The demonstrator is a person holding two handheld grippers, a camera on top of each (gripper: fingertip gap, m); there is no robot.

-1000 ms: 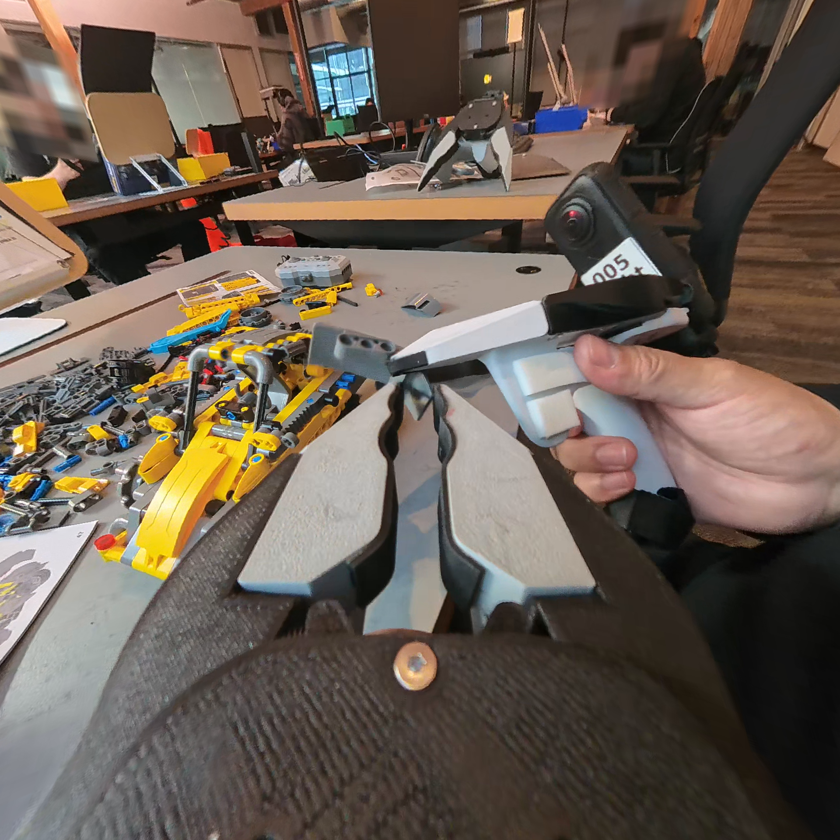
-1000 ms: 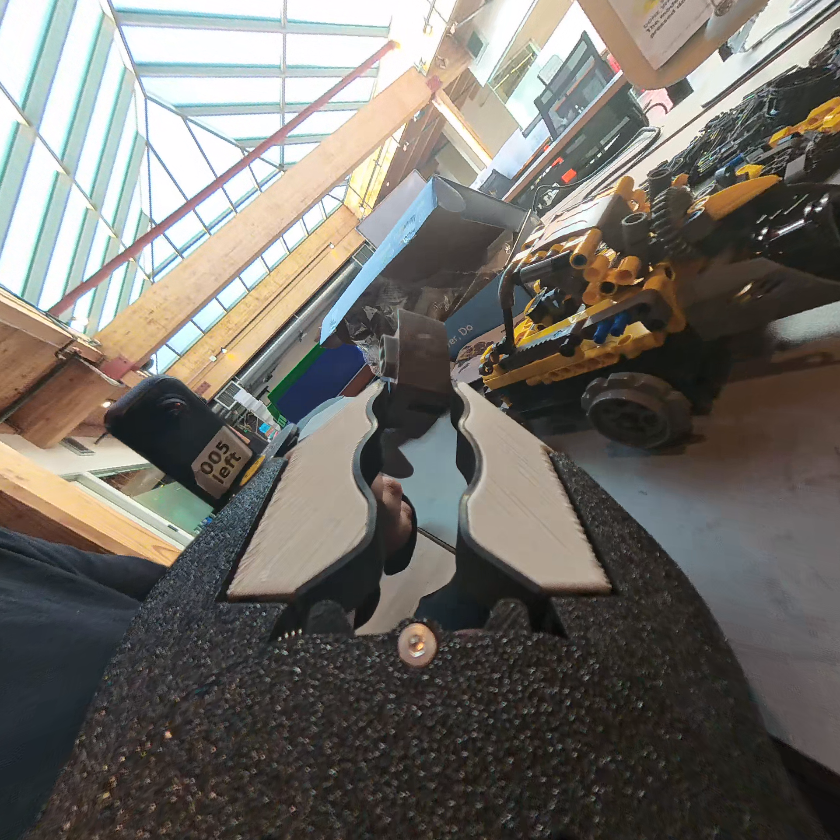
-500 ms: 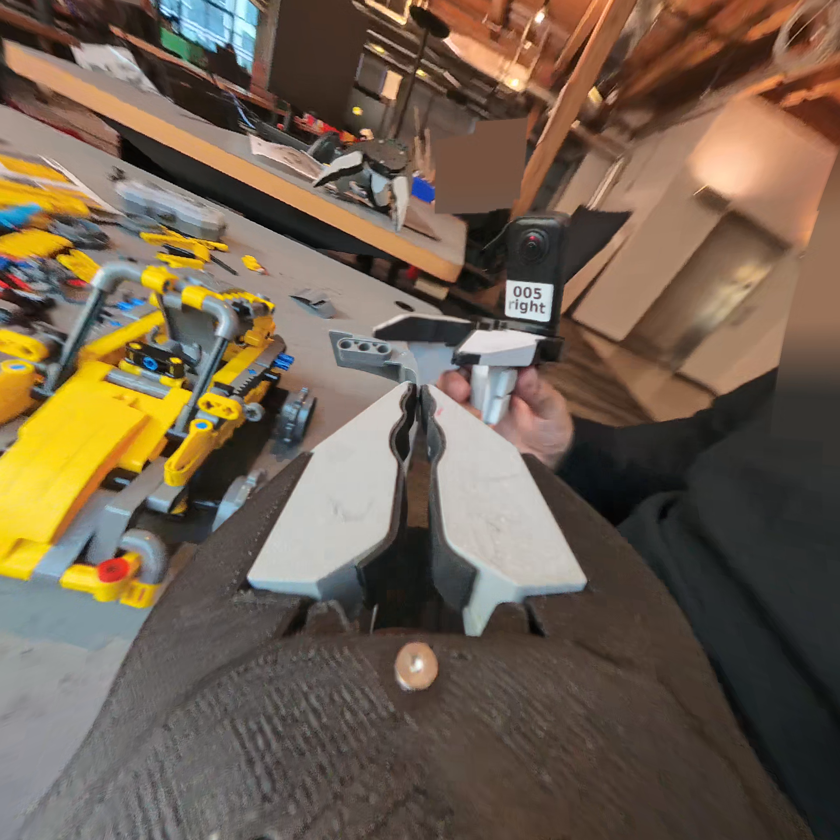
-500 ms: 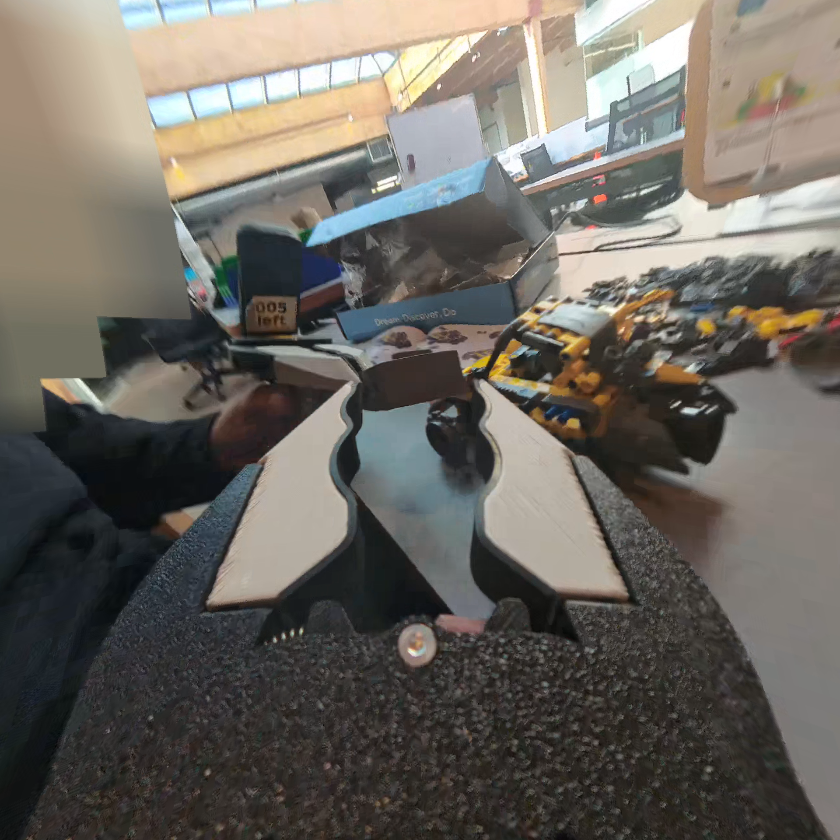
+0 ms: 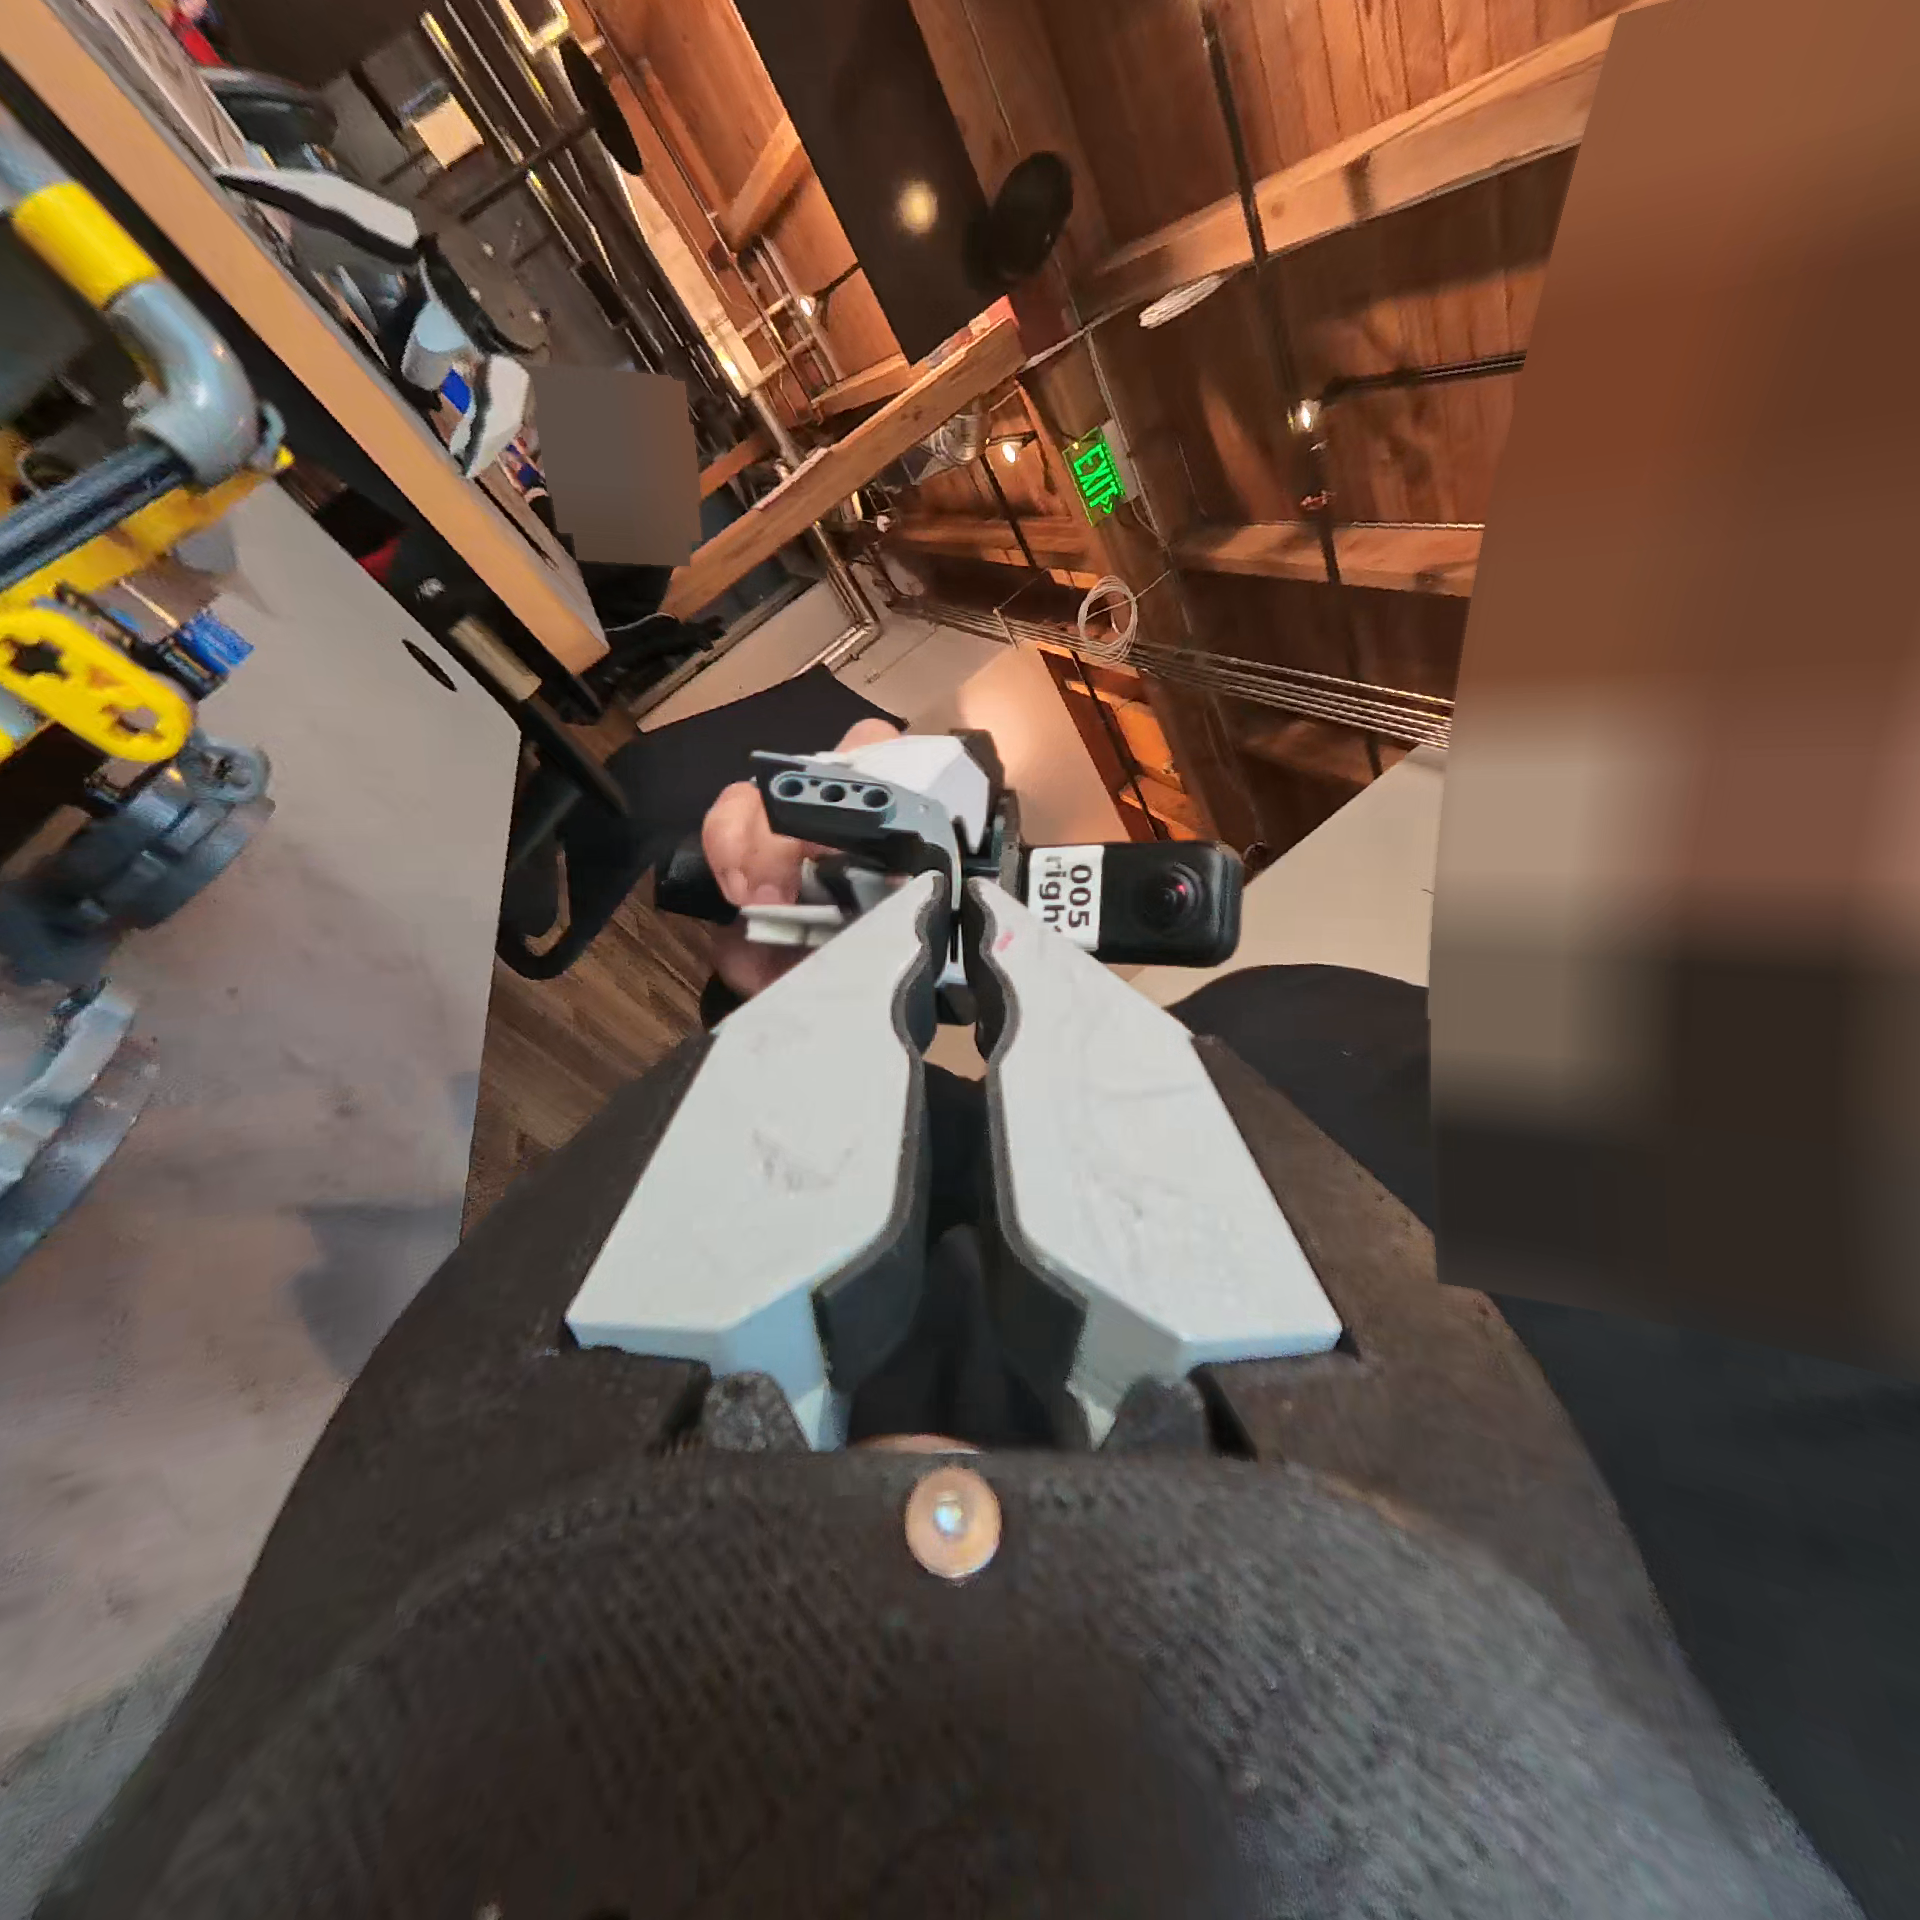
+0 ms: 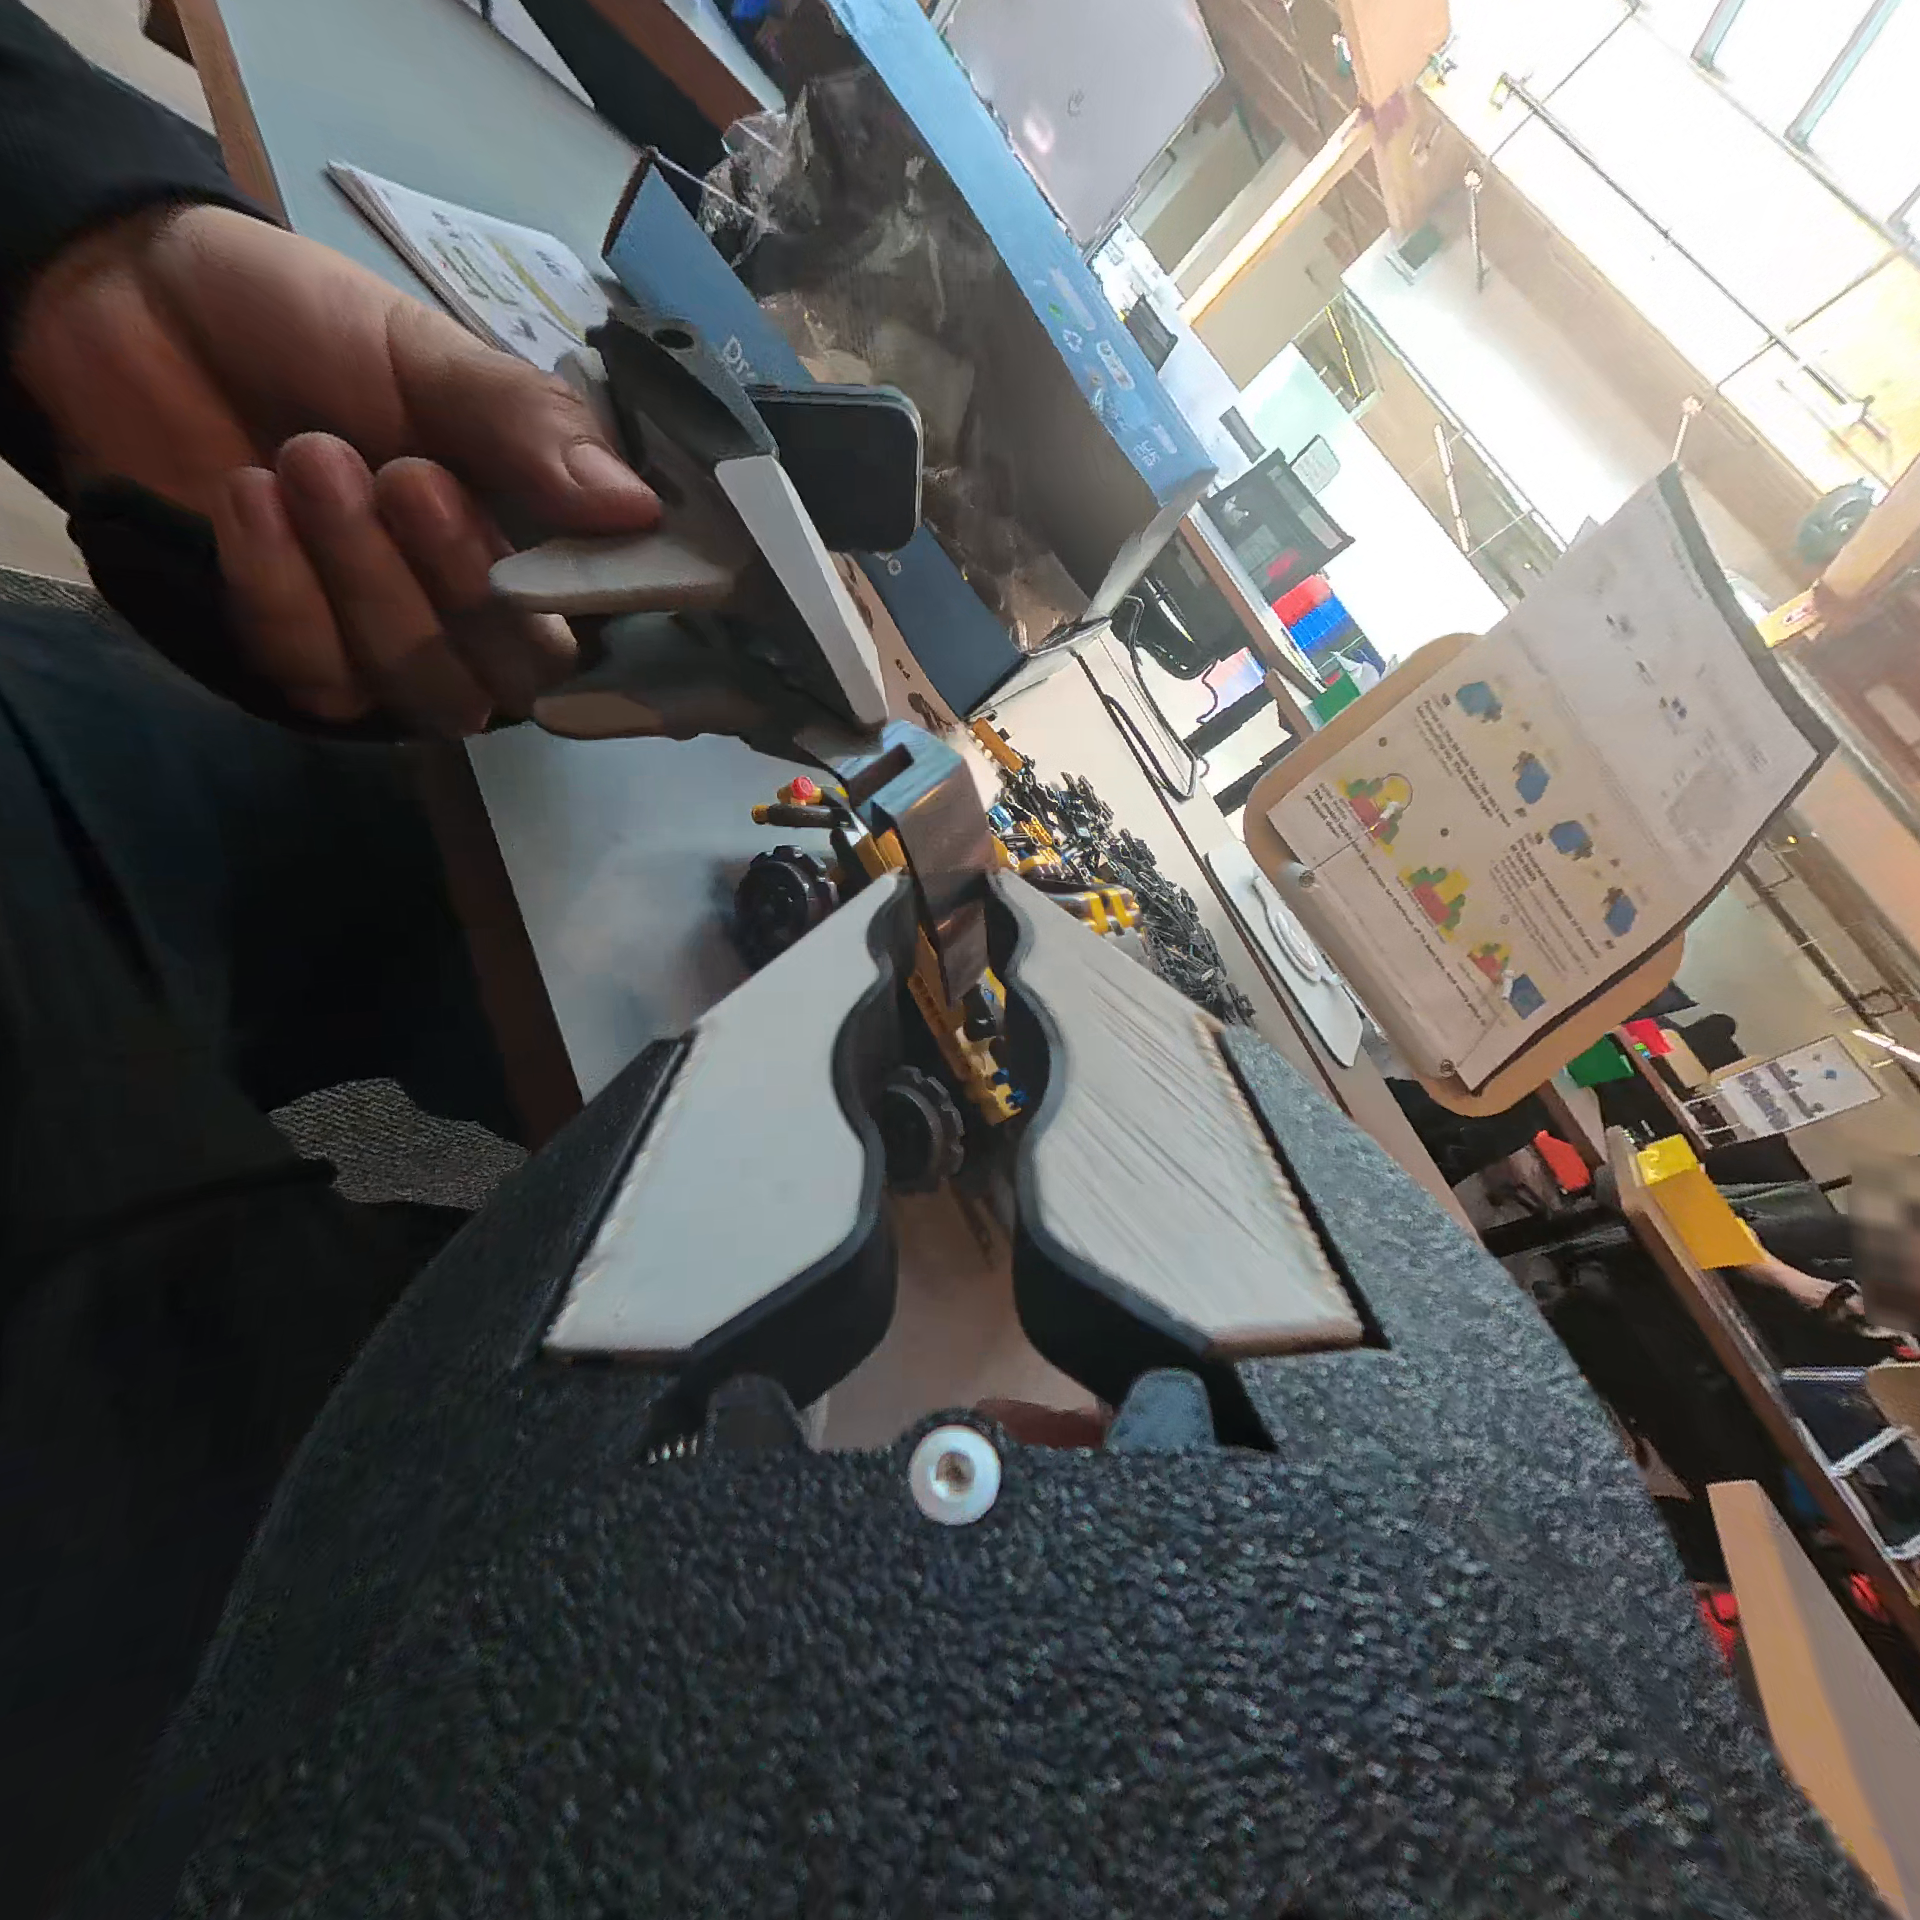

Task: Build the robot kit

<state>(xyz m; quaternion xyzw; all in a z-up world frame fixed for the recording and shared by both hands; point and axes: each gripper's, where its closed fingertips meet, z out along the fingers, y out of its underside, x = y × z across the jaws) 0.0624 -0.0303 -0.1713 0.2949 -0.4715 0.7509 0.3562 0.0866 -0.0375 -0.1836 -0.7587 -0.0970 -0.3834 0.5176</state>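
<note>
A dark grey panel piece with three holes (image 5: 836, 798) hangs in the air between both grippers, off the table's near edge. My left gripper (image 5: 958, 902) is shut on a thin edge of it. In the right wrist view my right gripper (image 6: 940, 894) is shut on the lower part of the same piece (image 6: 935, 821). There the left gripper (image 6: 857, 727), held by a hand (image 6: 312, 499), meets the piece's upper corner. In the left wrist view the right gripper (image 5: 914, 821) and its black camera (image 5: 1174, 899) sit just beyond my fingertips. Both views are strongly tilted.
A yellow and grey brick vehicle (image 5: 94, 686) stands on the grey table (image 5: 260, 1039) to the left, and also shows behind my right fingers (image 6: 966, 1029). A blue box (image 6: 987, 239), a booklet (image 6: 478, 260), a pile of loose parts (image 6: 1132, 894) and an instruction sheet on a stand (image 6: 1538, 790) lie beyond. Left and right tips are no more than a few centimetres apart.
The left gripper has closed onto the grey piece that the right gripper holds. Both grippers have rolled and swung away from the vehicle toward the table's edge, piece still between them.
</note>
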